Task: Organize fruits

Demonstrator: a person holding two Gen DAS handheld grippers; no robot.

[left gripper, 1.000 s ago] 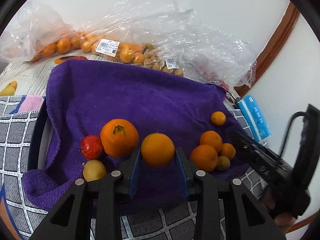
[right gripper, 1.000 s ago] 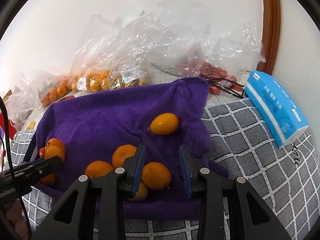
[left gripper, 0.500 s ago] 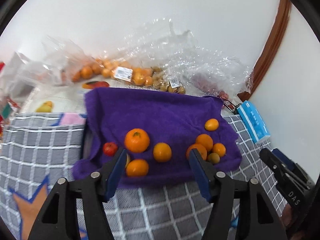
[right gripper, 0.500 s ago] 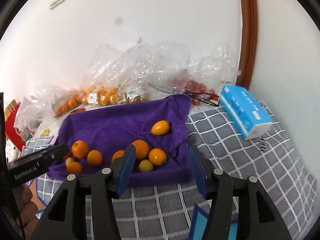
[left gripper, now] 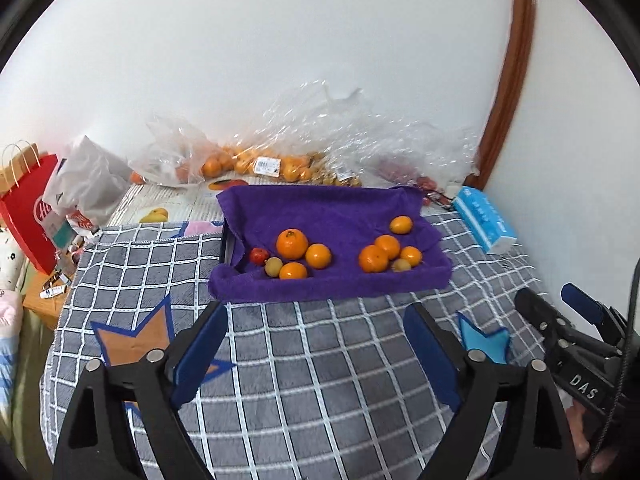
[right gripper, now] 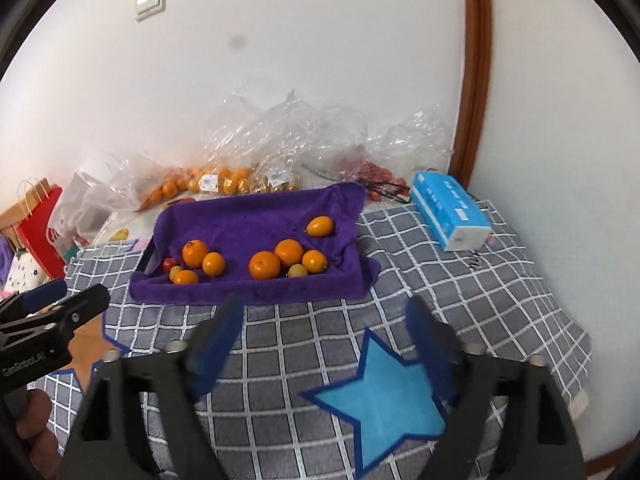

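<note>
**Fruit on purple towel, two clusters**

Left tongs: jaws opening, nothing between. Right tongs: likewise. Purple towel: left fruit cluster, right fruit cluster, apart. Both tongs over checked blanket.

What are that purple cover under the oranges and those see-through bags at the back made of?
The purple cover looks like soft terry towel: matte, fuzzy, draped in folds. The bags look like thin clear plastic film: crinkled, glossy, with fruit showing through.
</note>
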